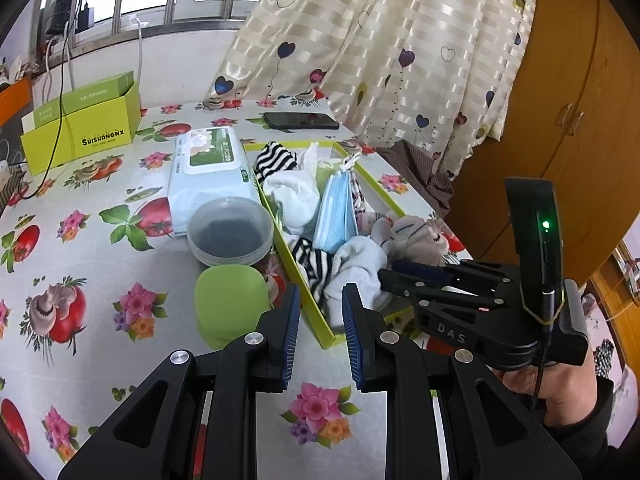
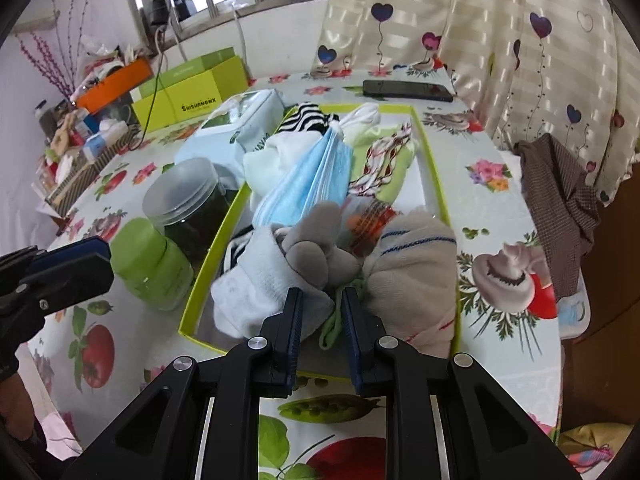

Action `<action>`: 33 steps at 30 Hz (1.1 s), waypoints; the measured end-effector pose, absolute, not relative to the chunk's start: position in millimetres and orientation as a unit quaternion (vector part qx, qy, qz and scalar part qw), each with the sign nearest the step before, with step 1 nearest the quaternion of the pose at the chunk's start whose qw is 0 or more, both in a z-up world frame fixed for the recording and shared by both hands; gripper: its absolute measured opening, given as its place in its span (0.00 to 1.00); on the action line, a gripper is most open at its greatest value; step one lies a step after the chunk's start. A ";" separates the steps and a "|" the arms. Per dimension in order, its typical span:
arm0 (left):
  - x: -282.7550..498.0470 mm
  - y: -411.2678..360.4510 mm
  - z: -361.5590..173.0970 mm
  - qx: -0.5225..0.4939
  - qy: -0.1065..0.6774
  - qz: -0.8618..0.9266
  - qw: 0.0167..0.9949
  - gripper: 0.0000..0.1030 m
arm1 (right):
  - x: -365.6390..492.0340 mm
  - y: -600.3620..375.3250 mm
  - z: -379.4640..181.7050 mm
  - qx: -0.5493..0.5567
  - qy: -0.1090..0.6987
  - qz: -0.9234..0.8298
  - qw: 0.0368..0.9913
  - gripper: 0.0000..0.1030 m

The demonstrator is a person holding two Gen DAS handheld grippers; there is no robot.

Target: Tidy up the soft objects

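Observation:
A shallow tray with a lime-green rim (image 1: pixel 308 300) (image 2: pixel 230 216) holds soft things: striped black-and-white socks (image 1: pixel 276 158), white socks (image 1: pixel 294 198), a blue face mask (image 1: pixel 336 212) (image 2: pixel 308 178), a pale grey sock (image 2: pixel 256 284) and a grey toy (image 2: pixel 308 246). My left gripper (image 1: pixel 320 332) is open and empty, just in front of the tray's near corner. My right gripper (image 2: pixel 322 320) hangs over the tray's near edge; its jaws are narrowly apart with a green cloth edge (image 2: pixel 334 320) between them. Next to it lies a grey sock with blue stripes (image 2: pixel 416 264).
Left of the tray stand a green-lidded jar (image 1: pixel 230 300), a clear-lidded jar (image 1: pixel 230 230) and a wet-wipe pack (image 1: pixel 210 164). A green box (image 1: pixel 80 128) and a phone (image 1: pixel 300 120) lie further back. Brown cloth (image 2: pixel 560 196) hangs at the table's right edge by the curtain.

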State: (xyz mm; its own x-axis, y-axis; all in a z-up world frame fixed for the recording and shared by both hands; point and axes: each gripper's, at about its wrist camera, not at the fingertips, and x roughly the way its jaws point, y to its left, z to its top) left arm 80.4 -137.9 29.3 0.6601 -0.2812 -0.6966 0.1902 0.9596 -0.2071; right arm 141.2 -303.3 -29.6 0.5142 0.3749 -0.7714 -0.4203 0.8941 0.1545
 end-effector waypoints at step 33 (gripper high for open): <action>54.6 -148.4 32.0 -0.031 0.384 -0.127 0.914 0.22 | 65.4 -306.2 12.9 -0.067 0.409 0.224 0.882 0.58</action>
State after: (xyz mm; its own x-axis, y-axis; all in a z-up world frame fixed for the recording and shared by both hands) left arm 54.6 -148.4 32.0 0.6733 -0.2561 -0.6936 0.2091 0.9658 -0.1536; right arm 65.4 -306.2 12.9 0.5658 0.3409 -0.7508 -0.4498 0.8907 0.0655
